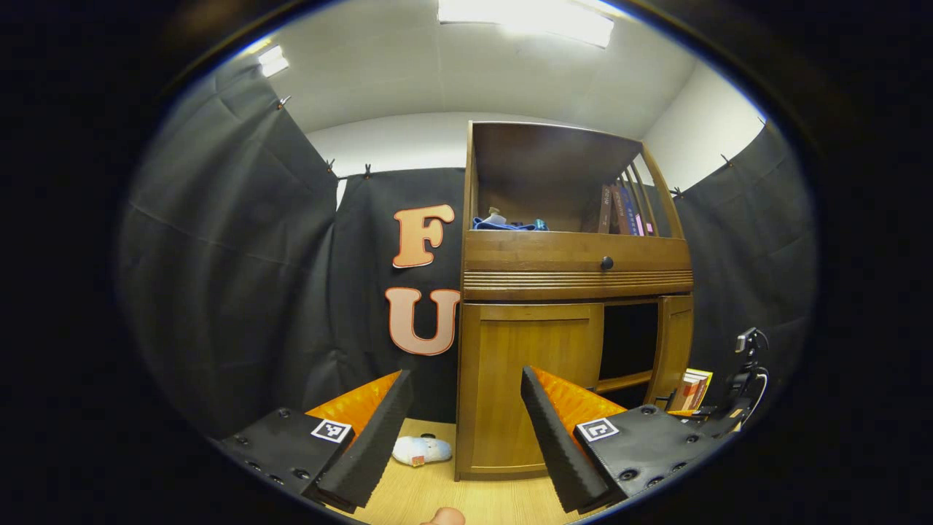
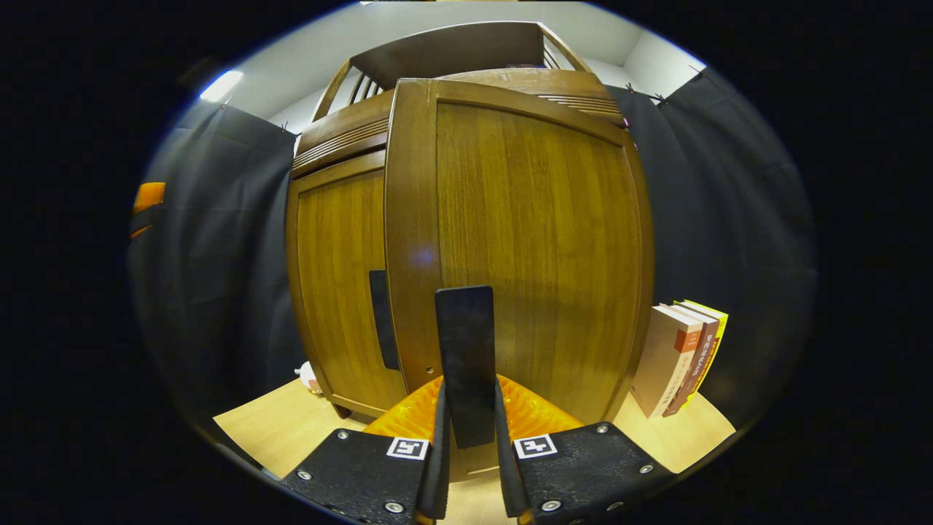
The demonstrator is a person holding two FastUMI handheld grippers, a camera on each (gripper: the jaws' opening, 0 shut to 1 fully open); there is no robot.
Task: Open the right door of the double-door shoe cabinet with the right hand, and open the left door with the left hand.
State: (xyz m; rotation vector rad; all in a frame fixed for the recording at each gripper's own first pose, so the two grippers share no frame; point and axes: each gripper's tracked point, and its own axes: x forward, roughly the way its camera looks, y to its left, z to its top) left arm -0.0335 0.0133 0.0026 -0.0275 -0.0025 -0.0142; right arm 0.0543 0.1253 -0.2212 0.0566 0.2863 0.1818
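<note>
The brown wooden shoe cabinet (image 1: 576, 273) stands ahead in the left gripper view. Its left door (image 1: 532, 379) is closed. Its right door (image 1: 674, 350) has swung out and is seen nearly edge-on, baring a dark inside (image 1: 628, 339). My left gripper (image 1: 466, 383) is open and empty, well short of the left door. In the right gripper view the right door (image 2: 532, 233) looms close, and my right gripper (image 2: 470, 386) is shut on its dark upright handle (image 2: 464, 328). The left door (image 2: 339, 284) behind it carries a matching handle (image 2: 379, 321).
Several books (image 2: 681, 357) lean upright right of the cabinet, on the light wooden floor (image 1: 430, 496). A white soft thing (image 1: 421, 450) lies at the cabinet's left foot. The top shelf holds books (image 1: 619, 211) and blue items (image 1: 506, 222). A knobbed drawer (image 1: 606, 262) sits above the doors.
</note>
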